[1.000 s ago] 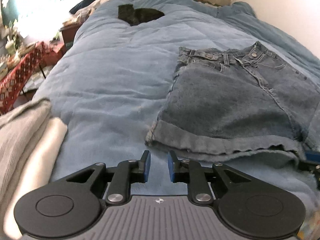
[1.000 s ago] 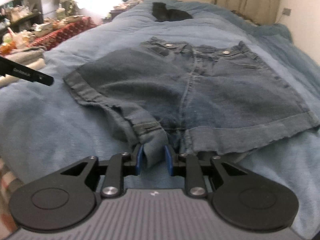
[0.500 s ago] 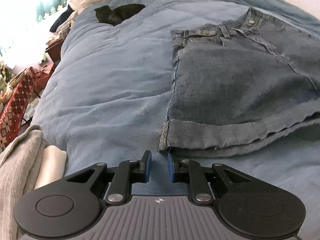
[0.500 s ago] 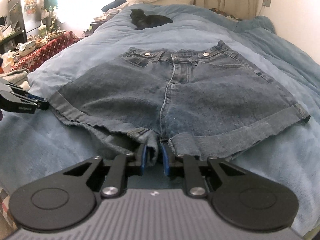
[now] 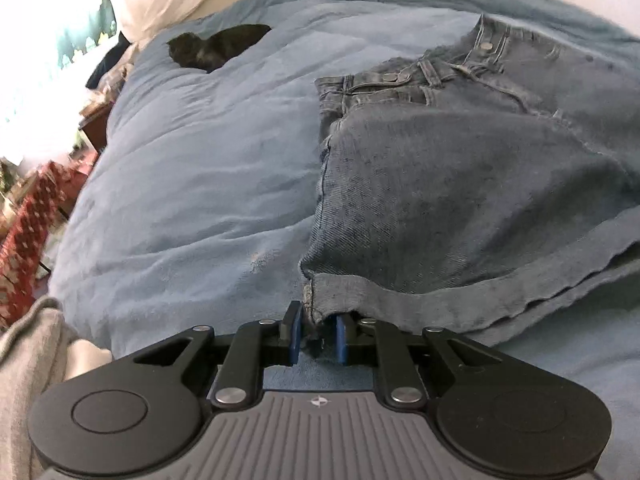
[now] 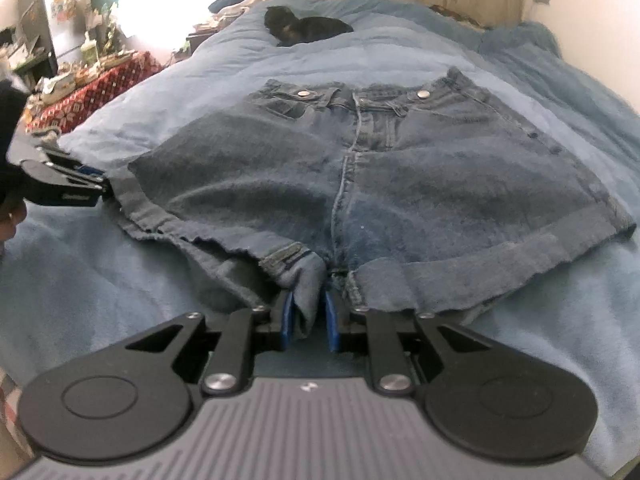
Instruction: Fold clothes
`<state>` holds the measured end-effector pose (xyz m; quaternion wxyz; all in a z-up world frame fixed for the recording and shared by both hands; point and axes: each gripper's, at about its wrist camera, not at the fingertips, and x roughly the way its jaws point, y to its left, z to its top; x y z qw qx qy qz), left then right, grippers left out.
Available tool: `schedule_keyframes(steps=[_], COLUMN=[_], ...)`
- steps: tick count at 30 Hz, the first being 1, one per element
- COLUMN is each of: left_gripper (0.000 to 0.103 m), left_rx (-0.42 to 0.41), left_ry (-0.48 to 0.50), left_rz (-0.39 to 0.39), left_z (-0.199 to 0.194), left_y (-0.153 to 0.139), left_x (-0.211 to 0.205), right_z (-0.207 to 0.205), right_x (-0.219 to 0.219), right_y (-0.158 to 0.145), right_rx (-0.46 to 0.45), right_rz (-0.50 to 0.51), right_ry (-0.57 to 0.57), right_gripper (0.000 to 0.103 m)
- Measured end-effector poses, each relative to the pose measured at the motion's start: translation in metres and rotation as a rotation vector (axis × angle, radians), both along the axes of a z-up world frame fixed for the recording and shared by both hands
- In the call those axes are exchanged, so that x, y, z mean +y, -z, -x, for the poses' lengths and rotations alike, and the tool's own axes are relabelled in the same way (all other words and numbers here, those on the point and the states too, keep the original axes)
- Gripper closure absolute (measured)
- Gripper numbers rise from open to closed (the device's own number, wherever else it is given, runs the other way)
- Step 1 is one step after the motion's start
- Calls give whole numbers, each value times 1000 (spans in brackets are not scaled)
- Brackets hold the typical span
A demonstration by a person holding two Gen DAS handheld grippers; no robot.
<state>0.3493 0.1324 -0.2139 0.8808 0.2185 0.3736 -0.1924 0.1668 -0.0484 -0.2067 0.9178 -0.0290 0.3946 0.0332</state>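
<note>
While open duvet [image 5: 192,184] lies leftward, both just-closing claws pinch the denim shorts [image 6: 400,184]: left claw [image 5: 317,334] cuff corner, right claw [image 6: 307,320] crotch.

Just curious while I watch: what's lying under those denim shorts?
The denim shorts lie on a blue quilt, which shows all around them. Whatever is directly beneath the denim is covered, so I cannot tell whether anything else lies there.

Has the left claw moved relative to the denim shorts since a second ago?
Yes. The left claw has come across to the cuffed corner of the denim shorts, which now sits between its closing jaws; before, only the blue bedcover lay there.
</note>
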Motion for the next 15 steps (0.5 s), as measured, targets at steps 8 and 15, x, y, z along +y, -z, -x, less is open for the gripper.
schedule_keyframes(steps=[8,15], left_gripper=[96,95], left_rx=[-23,46], left_ry=[-126,-142], left_rz=[263,184], left_z=[1,2], left_y=[-53,-18], left_x=[51,45], right_z=[24,41], right_x=[-3,1], right_y=[-31,-3], right_rx=[-51,16], right_rz=[25,17], right_ry=[-35,-77], right_gripper=[100,100])
